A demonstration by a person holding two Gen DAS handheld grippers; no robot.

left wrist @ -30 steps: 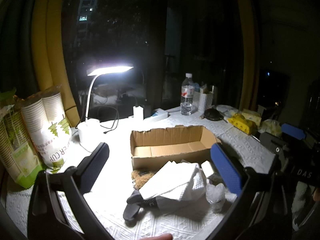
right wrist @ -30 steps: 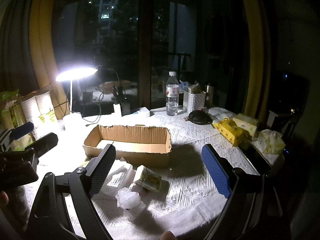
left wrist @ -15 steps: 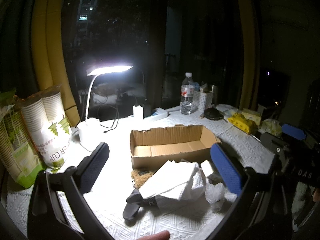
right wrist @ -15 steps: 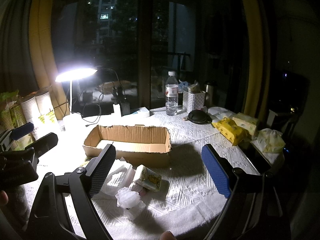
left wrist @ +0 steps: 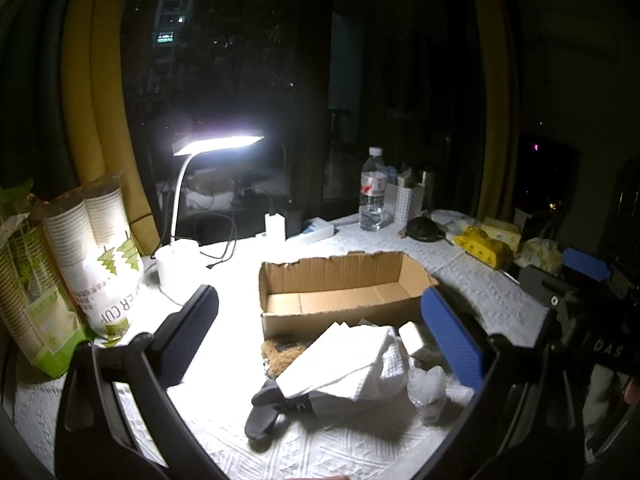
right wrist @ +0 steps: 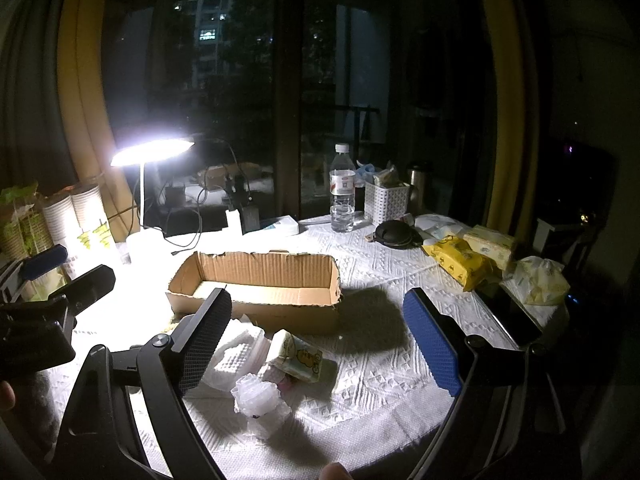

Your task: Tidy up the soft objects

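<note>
Cardboard box point(left wrist: 344, 292), open-topped, long axis across, behind white towel point(left wrist: 352, 364).

Paper cup sleeve point(left wrist: 105, 280) — "ER CUP"; right gripper point(left wrist: 592, 320) body — "DAS".

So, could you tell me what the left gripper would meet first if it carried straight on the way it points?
Most likely the folded white cloth, which lies between the open fingers of the left gripper, in front of the cardboard box. Depth is uncertain.
</note>
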